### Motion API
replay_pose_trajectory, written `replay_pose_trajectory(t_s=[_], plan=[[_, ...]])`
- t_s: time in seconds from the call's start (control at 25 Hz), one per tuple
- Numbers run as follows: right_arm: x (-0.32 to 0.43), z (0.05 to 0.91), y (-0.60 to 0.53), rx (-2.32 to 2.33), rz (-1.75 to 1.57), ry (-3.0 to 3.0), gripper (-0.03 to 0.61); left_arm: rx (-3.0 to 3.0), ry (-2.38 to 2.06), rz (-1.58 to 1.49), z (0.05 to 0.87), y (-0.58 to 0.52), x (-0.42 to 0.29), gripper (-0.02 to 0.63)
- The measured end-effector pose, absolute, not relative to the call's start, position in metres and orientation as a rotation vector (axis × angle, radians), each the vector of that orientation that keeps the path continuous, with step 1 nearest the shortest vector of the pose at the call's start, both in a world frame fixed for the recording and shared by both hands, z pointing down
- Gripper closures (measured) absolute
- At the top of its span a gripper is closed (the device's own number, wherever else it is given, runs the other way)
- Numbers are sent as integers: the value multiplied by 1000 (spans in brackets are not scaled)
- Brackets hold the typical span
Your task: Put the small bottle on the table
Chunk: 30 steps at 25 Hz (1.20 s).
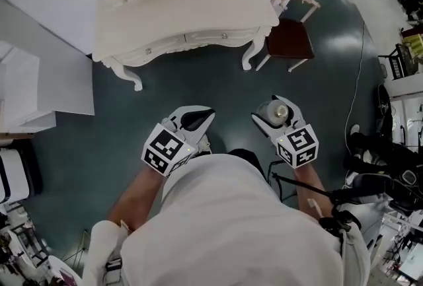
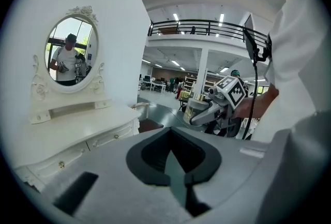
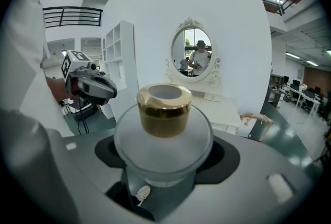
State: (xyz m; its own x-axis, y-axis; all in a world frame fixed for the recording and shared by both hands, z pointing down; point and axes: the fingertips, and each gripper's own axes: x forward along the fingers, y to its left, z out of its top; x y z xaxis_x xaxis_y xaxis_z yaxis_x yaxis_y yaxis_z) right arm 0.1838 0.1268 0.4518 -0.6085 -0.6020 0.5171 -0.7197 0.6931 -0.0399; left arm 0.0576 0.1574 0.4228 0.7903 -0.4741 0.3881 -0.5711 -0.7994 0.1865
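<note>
The small bottle (image 3: pixel 163 114) has a frosted round body and a gold cap. It stands upright between the jaws of my right gripper (image 3: pixel 163 158), which is shut on it. In the head view the bottle (image 1: pixel 279 111) and right gripper (image 1: pixel 272 117) hang over the dark floor, short of the white dressing table (image 1: pixel 185 7). My left gripper (image 1: pixel 197 119) is level with it on the left, its jaws together with nothing in them. From the left gripper view (image 2: pixel 178 166) the bottle (image 2: pixel 195 106) shows to the right.
The dressing table (image 2: pixel 77 130) carries an oval mirror (image 2: pixel 70 52). A white chair with a dark red seat (image 1: pixel 291 37) stands at its right end. White shelving (image 1: pixel 33 93) lines the left. Cables and equipment (image 1: pixel 390 166) crowd the right side.
</note>
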Motion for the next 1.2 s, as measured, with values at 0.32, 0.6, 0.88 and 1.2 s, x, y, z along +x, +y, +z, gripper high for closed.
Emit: replay_pose_trajectory(t_s=[0.32, 0.6, 0.88, 1.2], plan=[[125, 452, 51, 940, 302, -2445, 241, 2602, -929, 397, 437, 117, -6, 611], [91, 459, -37, 855, 254, -2477, 241, 2512, -1076, 391, 449, 67, -49, 611], [66, 460, -162, 786, 222, -2507, 241, 2445, -1212, 408, 433, -22, -74, 611], [61, 458, -314, 760, 168, -2513, 241, 2395, -1300, 420, 417, -137, -76, 611]])
